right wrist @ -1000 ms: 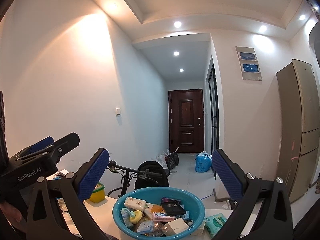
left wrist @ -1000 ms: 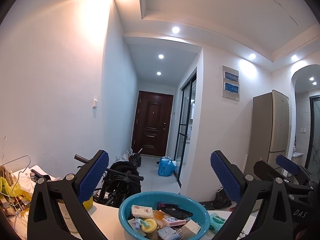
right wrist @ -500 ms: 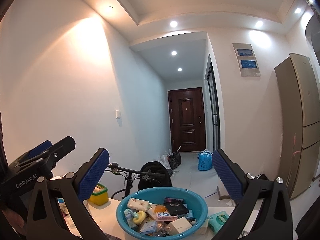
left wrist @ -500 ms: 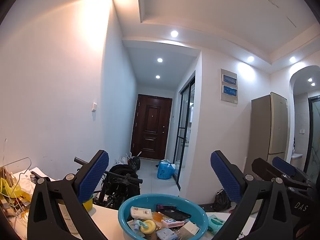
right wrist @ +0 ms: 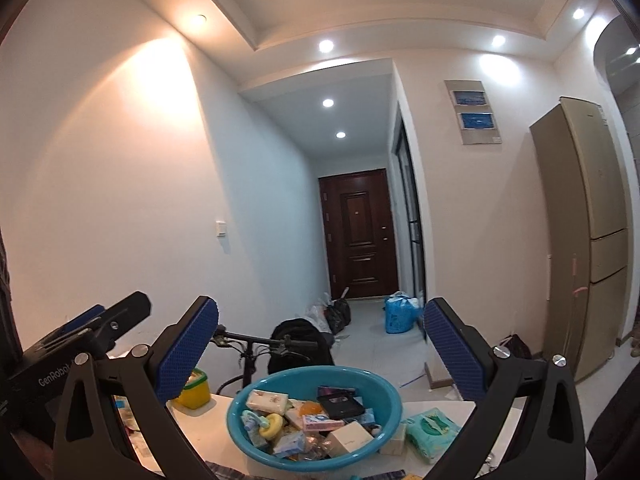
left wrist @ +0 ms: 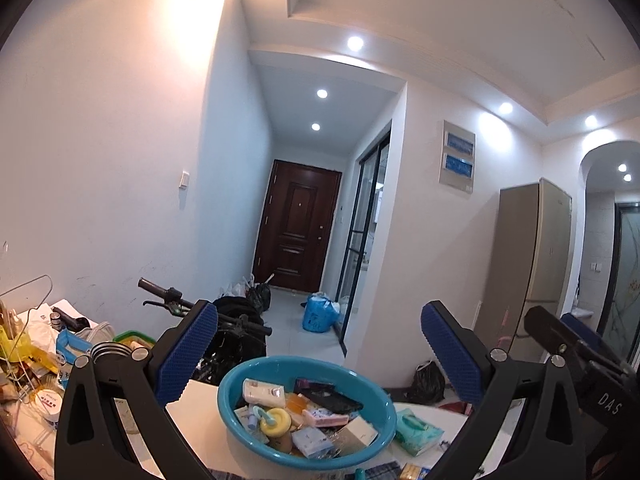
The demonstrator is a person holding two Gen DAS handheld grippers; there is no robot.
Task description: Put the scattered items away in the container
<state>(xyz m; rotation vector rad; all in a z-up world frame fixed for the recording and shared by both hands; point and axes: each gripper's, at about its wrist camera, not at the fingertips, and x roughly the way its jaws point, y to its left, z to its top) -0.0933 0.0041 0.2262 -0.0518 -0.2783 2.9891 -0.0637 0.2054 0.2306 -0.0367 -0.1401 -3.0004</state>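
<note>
Tongs (left wrist: 320, 350) higher than before, basin (left wrist: 304, 404) lower in view

Counts on the worktop

One teal basin (right wrist: 384, 436) is seen at 6 o'clock, one green wipes pack (right wrist: 434, 432) at 5 o'clock, one yellow tub (right wrist: 194, 390) at 7 o'clock; two tools are held wide: left tool (left wrist: 320, 354), right tool (right wrist: 320, 354).

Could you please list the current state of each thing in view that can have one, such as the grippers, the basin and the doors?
Left hand-held gripper: open, empty.
Right hand-held gripper: open, empty.
Teal basin: upright on the table, filled with small items.
Green tissue pack: outside the basin, beside it on the table.
Brown entrance door: closed.
Refrigerator: doors closed.
</note>
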